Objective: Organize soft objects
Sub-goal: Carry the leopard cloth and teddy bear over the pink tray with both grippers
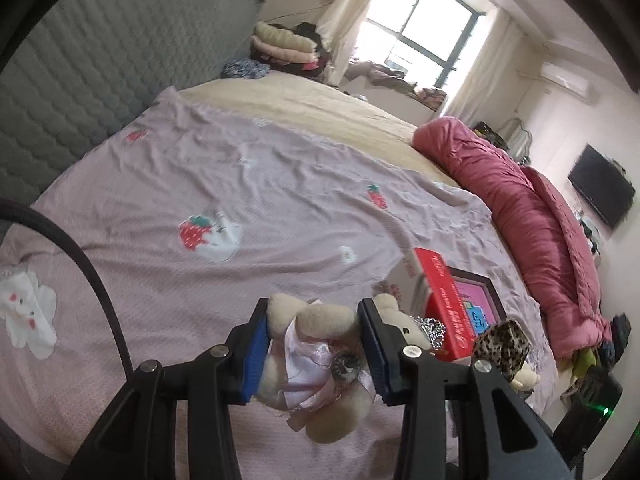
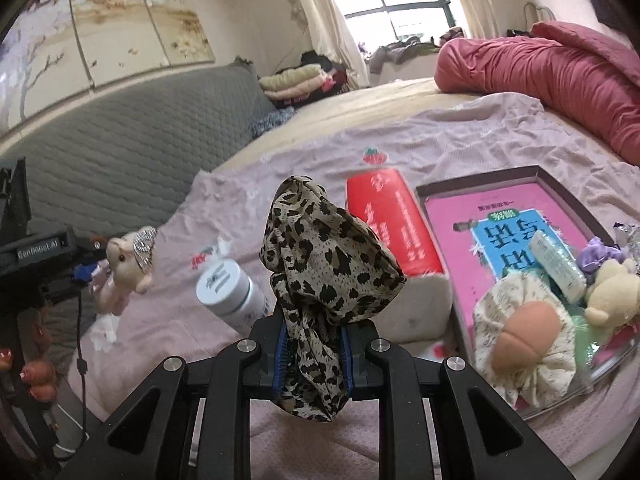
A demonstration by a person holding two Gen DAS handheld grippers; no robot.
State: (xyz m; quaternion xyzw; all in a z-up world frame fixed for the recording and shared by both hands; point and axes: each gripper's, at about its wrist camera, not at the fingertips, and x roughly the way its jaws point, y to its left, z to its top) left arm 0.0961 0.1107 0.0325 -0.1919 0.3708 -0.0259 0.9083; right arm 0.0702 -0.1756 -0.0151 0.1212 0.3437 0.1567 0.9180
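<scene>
On a wide bed spread with a wrinkled pale-pink cotton sheet (image 1: 280, 168) printed with strawberries, a shallow dark-rimmed cardboard tray (image 2: 480, 178) lined with a pink picture book sits beside a thick red-covered book (image 2: 390, 220), already holding a floral cream scrunchie (image 2: 524, 344), a small cream plush bear (image 2: 612, 292) and a pale tube. The left gripper (image 1: 314, 354) pinches, at about half its span, a small beige plush bear in a pink satin dress (image 1: 312, 356) across the torso, held clear of the sheet; the toy looks light and squashy, and its middle appears the surest place to grip, since limbs and the glittery crown would likely slip or flop. The right gripper (image 2: 316, 360), jaws nearly closed, clamps the lower folds of a leopard-print chiffon scarf bundle (image 2: 320, 248), which stands above the pads; thin and slick, it would probably slide unless bunched layers are taken. A white lidded plastic jar (image 2: 232, 292) lies near on the sheet.
</scene>
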